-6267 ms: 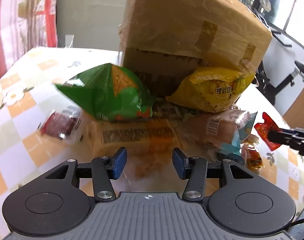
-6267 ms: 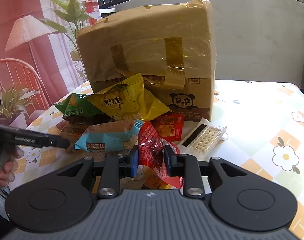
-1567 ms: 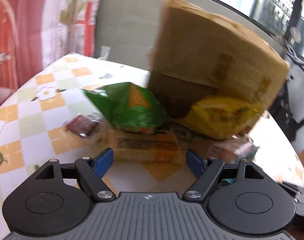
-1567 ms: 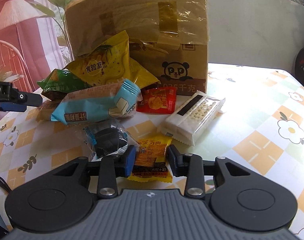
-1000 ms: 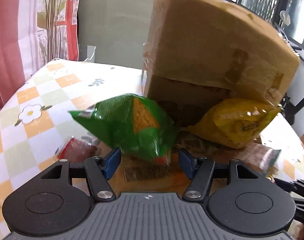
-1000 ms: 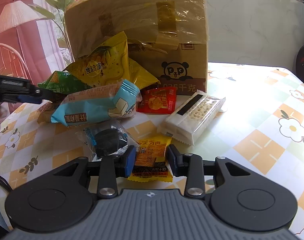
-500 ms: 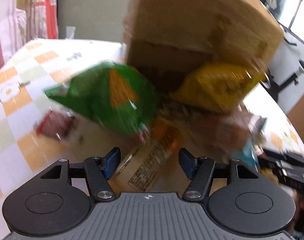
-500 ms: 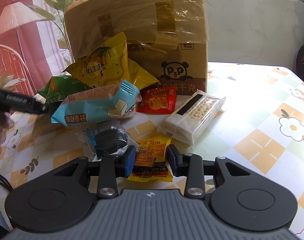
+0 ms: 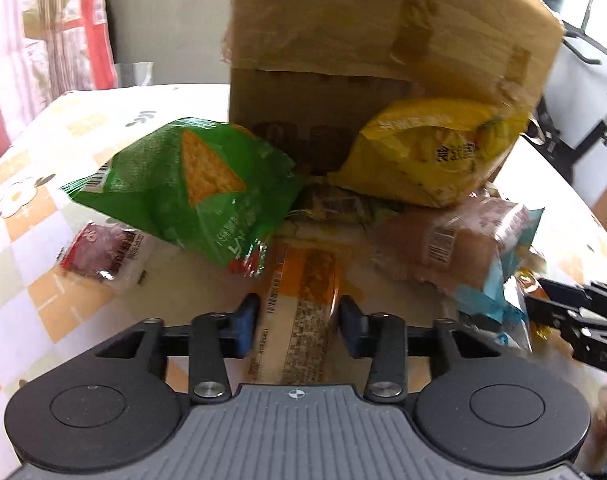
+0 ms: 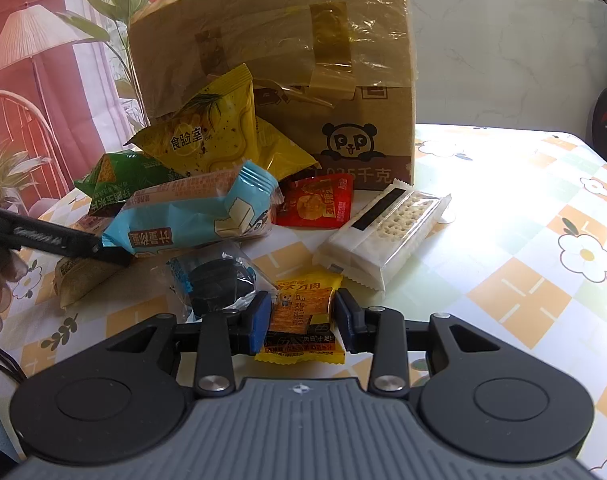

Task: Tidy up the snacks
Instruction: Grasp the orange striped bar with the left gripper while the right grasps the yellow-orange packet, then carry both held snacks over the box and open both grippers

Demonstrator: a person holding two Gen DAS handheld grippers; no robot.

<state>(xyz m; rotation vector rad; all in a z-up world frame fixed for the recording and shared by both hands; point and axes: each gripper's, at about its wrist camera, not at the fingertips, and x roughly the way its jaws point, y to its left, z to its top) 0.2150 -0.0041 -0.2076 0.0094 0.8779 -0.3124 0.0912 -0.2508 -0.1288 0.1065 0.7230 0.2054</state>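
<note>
Snacks lie piled before a taped cardboard box on a checked tablecloth. My left gripper has its blue pads on both sides of a long orange-and-clear packet and grips it; the packet also shows in the right wrist view. A green chip bag, a yellow bag and a blue-ended bread pack lie beyond. My right gripper rests on the table, its pads close around a small yellow packet without visibly squeezing it.
A red packet lies left of the green bag. In the right wrist view a black cookie pack, a red sachet and a white cracker pack lie near. The box stands behind.
My left gripper has closed on the long orange packet, which has turned to point lengthwise between the fingers. The right gripper has stayed over the small yellow packet.
</note>
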